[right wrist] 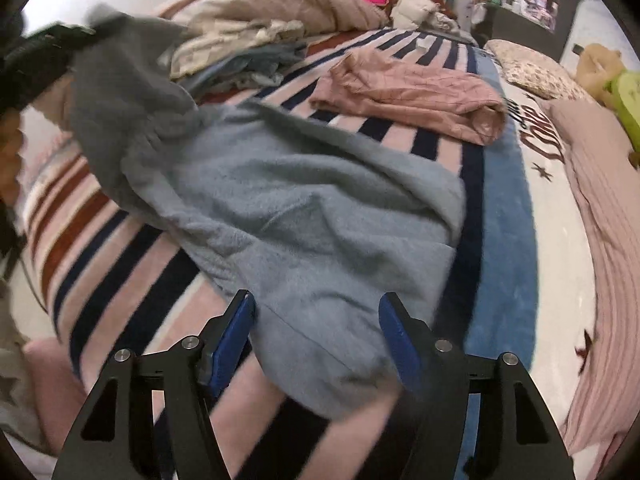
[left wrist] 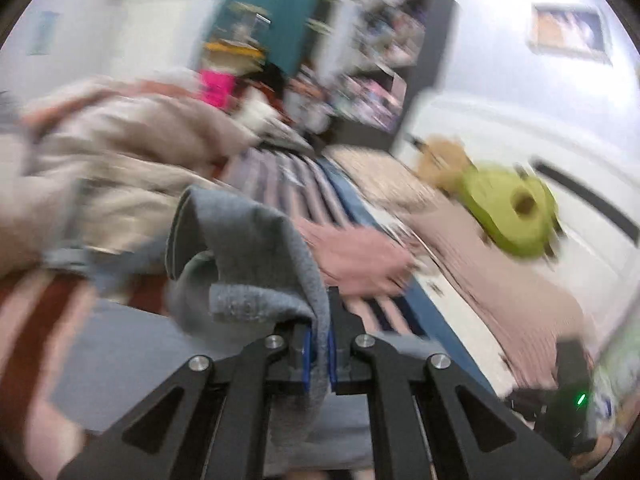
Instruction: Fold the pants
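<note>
Grey-blue fleece pants lie spread across a striped blanket on a bed. My left gripper is shut on a bunched fold of the pants, and the cloth hangs over its fingers. In the right wrist view that lifted end rises to the upper left, where the left gripper shows as a dark blur. My right gripper is open low over the near end of the pants. The cloth lies between its blue pads, which do not pinch it.
A pink garment lies on the striped blanket beyond the pants. Beige bedding is heaped at the far side. To the right are a patterned pillow, a pink ribbed cover and a green plush toy.
</note>
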A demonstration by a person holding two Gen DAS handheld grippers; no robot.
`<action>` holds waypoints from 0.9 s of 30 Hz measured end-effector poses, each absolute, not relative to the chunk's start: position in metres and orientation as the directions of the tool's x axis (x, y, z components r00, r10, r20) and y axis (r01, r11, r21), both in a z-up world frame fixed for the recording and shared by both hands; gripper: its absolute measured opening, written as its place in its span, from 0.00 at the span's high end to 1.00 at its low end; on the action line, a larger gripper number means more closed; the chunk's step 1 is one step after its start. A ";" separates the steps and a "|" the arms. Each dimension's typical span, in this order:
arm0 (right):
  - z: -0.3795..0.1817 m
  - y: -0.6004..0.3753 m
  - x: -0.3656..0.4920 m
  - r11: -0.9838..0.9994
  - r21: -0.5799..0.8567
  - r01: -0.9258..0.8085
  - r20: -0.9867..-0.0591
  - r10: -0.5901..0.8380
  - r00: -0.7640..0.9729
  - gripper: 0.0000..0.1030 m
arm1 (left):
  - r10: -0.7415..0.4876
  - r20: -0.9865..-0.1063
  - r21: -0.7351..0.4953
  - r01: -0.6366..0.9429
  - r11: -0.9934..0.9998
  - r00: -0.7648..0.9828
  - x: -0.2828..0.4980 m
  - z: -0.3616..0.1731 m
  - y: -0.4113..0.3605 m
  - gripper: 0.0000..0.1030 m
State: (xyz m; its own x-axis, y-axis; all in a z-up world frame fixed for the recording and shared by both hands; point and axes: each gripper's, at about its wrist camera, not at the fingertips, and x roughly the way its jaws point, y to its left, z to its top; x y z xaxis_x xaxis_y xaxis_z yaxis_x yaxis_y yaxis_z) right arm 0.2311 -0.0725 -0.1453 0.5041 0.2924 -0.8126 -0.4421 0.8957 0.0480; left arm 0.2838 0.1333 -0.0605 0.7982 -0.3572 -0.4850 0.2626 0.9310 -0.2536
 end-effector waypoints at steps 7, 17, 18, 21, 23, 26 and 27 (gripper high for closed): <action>-0.138 -0.121 0.218 0.921 0.073 -0.382 -0.798 0.284 0.532 0.41 | -0.415 -0.680 -0.161 0.430 0.888 0.604 0.309 -0.119 0.035 0.83; -0.127 -0.133 0.222 0.930 0.137 -0.340 -0.777 0.314 0.545 0.41 | -0.509 -0.513 -0.270 0.433 0.860 0.691 0.275 -0.065 0.098 0.23; -0.124 -0.130 0.223 0.928 0.144 -0.344 -0.771 0.323 0.548 0.41 | -0.470 -0.505 -0.267 0.386 0.883 0.724 0.273 -0.061 0.116 0.20; -0.115 -0.116 0.228 0.918 0.163 -0.362 -0.754 0.352 0.554 0.40 | -0.332 -0.520 -0.307 0.190 0.932 0.787 0.268 -0.071 0.187 0.19; -0.112 -0.102 0.229 0.913 0.152 -0.378 -0.749 0.356 0.559 0.40 | -0.221 -0.571 -0.360 0.001 0.933 0.791 0.268 -0.092 0.242 0.19; -0.115 -0.084 0.233 0.903 0.155 -0.401 -0.753 0.371 0.544 0.40 | -0.148 -0.655 -0.474 -0.251 0.844 0.741 0.261 -0.139 0.321 0.19; -0.117 -0.078 0.234 0.899 0.161 -0.407 -0.756 0.378 0.535 0.40 | -0.155 -0.667 -0.510 -0.296 0.808 0.729 0.257 -0.153 0.336 0.19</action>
